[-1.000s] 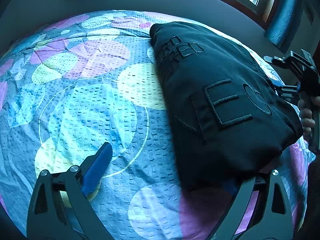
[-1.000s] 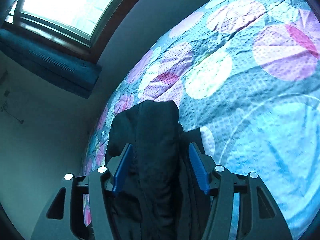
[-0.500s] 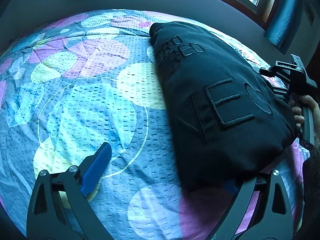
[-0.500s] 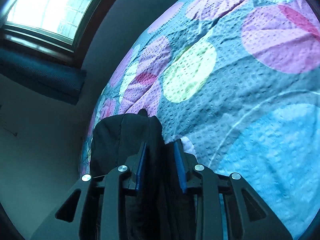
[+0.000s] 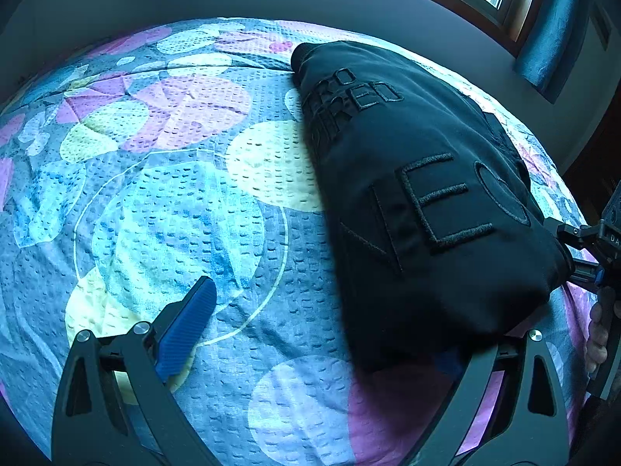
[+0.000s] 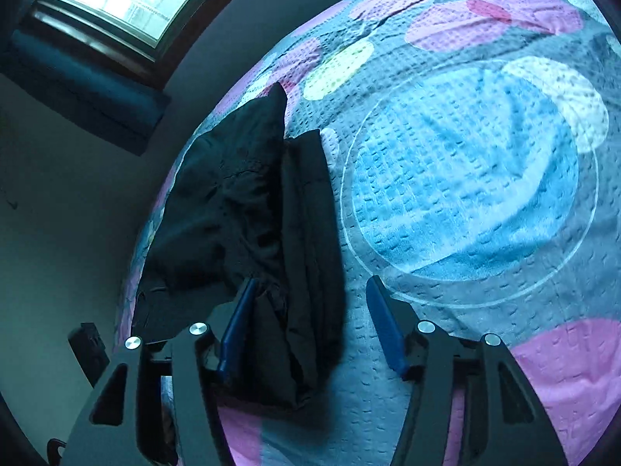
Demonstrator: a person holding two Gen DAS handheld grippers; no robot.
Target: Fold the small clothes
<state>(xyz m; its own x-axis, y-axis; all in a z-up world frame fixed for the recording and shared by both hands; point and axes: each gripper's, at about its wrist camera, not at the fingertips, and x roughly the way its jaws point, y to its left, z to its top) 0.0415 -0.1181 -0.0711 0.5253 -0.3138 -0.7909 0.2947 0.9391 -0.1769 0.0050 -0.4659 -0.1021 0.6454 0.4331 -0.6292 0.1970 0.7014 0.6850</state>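
Half a second ago the right gripper was pinched on a fold of the black garment; its jaws have just been opening, and the blue pads now stand well apart with the fabric's near edge lying loose between them, nearer the left pad. That pad may brush the cloth, but the dark folds hide the contact.

The garment lies folded on the right part of the patterned bedspread, raised lettering on its top face; several letters bend over the folded edge and cannot be read whole. From the right wrist view it looks like a rumpled stack of dark layers running away toward the bed's far edge, detail lost in shadow.

The left gripper is spread wide. Its left pad rests over bare bedspread, while its right pad is almost wholly covered by the garment's near corner, so whether it touches the cloth cannot be told.

At the right edge of the left wrist view, the right gripper's frame and a hand are cut off.
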